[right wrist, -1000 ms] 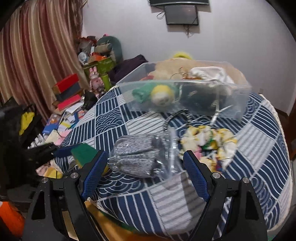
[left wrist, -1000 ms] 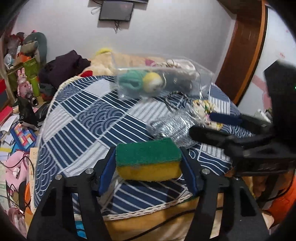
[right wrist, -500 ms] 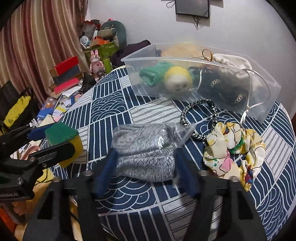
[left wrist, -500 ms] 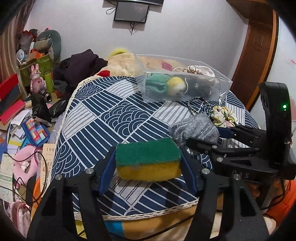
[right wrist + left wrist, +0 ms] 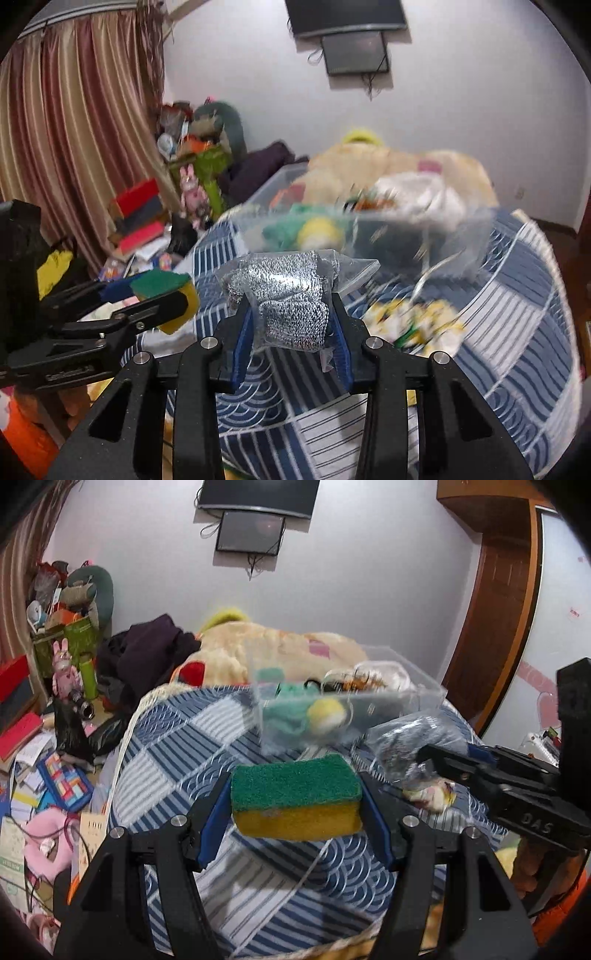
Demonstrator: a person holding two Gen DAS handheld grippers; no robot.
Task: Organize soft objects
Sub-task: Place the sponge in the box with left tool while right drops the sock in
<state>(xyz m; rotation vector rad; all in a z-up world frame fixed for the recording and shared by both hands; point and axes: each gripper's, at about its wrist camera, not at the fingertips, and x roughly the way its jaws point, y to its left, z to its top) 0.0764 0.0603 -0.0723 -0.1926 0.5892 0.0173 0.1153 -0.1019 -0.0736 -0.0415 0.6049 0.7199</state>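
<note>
My left gripper (image 5: 295,805) is shut on a green-and-yellow sponge (image 5: 295,797) and holds it above the blue patterned cloth (image 5: 177,760). My right gripper (image 5: 291,321) is shut on a grey knitted cloth in a clear bag (image 5: 288,295), lifted off the table; it also shows in the left wrist view (image 5: 410,742). A clear plastic box (image 5: 351,709) beyond holds a green and yellow plush (image 5: 314,712) and other soft items. A floral scrunchie (image 5: 413,317) lies on the cloth to the right.
A beige plush heap (image 5: 280,653) and dark clothes (image 5: 147,653) lie behind the box. The floor at left is cluttered with books and toys (image 5: 48,775). A curtain (image 5: 74,129) hangs at left; a wooden door (image 5: 498,609) stands at right.
My right gripper has closed on the bagged grey cloth and lifted it off the table. Both grippers have risen and tilted up. The sponge stays held in my left gripper.
</note>
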